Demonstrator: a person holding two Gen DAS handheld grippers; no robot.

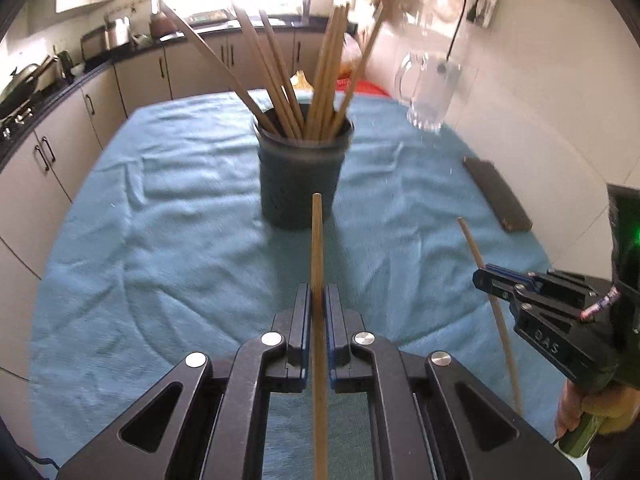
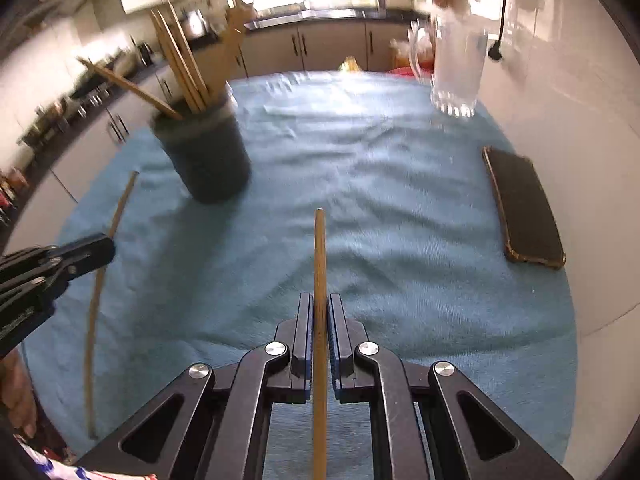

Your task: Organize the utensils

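Nearest you, your left gripper (image 1: 318,300) has its jaws closed tight on a wooden stick (image 1: 317,240). The stick runs straight up between the pads, its tip standing over the blue cloth (image 1: 160,240) just short of the holder (image 1: 302,176).

Your right gripper (image 2: 320,312) is likewise clamped on a second stick (image 2: 319,256), held the same way, tip up over the middle of the cloth. In the left wrist view this gripper (image 1: 486,280) sits by the right edge of the cloth, and its stick (image 1: 472,244) slants up-left and also hangs below the pads. In the right wrist view your left gripper (image 2: 96,250) shows by the left edge with its stick (image 2: 120,208) passing through it.

Mid cloth, left of centre in the right wrist view, the dark holder (image 2: 208,160) stands upright, packed with wooden sticks (image 1: 320,80) fanned out above its rim.

Along the right edge a dark phone (image 2: 524,208) lies flat.

At the far right corner a clear glass mug (image 2: 456,68) stands, blurred.

Beyond the far edge: counter (image 1: 240,26) with cabinets, bright window.
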